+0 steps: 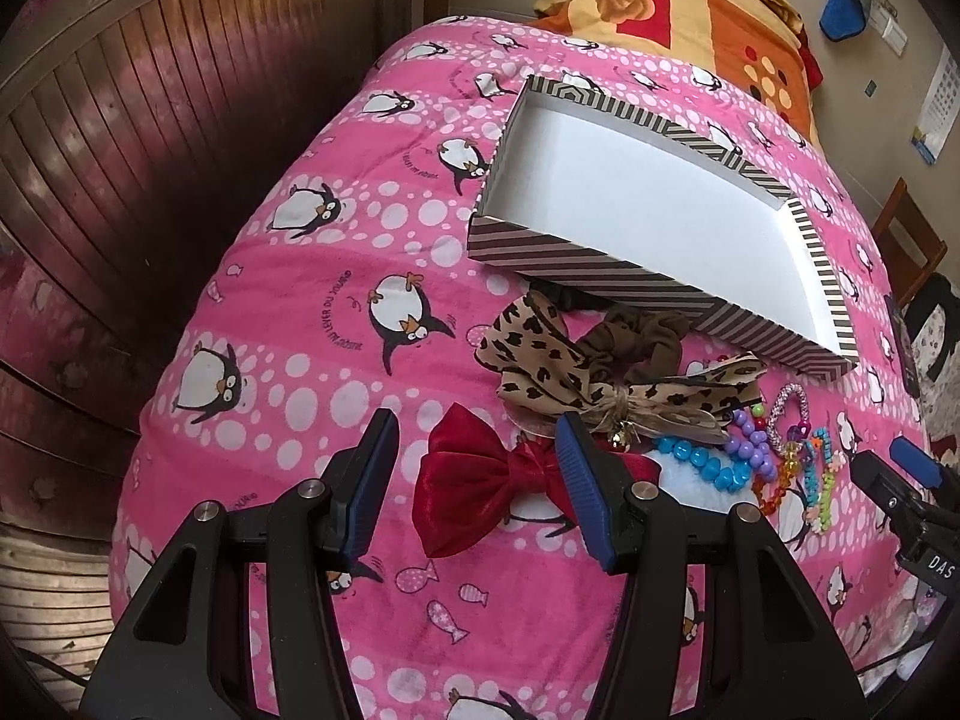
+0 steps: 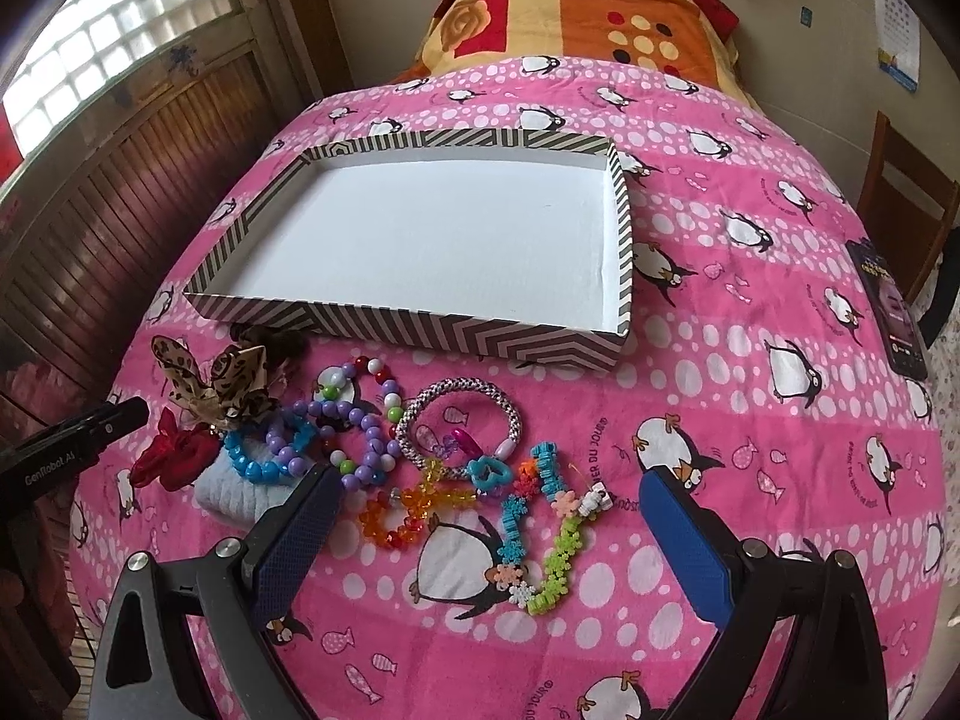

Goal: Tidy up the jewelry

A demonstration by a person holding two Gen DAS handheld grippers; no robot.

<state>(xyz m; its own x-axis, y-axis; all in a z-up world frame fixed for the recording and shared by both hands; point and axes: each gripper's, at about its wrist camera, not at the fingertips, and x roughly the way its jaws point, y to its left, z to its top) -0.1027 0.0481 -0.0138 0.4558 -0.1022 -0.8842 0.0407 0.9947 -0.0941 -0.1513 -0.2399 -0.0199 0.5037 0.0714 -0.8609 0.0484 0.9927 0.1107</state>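
Observation:
A striped shallow box (image 1: 540, 252) (image 2: 420, 324) with a white inside lies empty on the pink penguin blanket. In front of it lie a leopard bow (image 1: 600, 384) (image 2: 222, 384), a brown scrunchie (image 1: 636, 336), a red bow (image 1: 474, 486) (image 2: 174, 450), blue (image 2: 264, 462) and purple (image 2: 366, 438) bead bracelets, a woven bracelet (image 2: 456, 414), an orange bead bracelet (image 2: 402, 510) and a snowflake chain (image 2: 540, 546). My left gripper (image 1: 477, 468) hovers open over the red bow. My right gripper (image 2: 492, 516) stands wide open above the orange bracelet and snowflake chain, holding nothing.
A phone (image 2: 894, 312) lies near the bed's right edge, with a wooden chair (image 2: 900, 198) beyond it. An orange patterned blanket (image 2: 588, 18) covers the far end. Dark wooden panelling (image 1: 120, 150) runs along the left. A pale blue fluffy item (image 2: 234, 498) lies under the blue bracelet.

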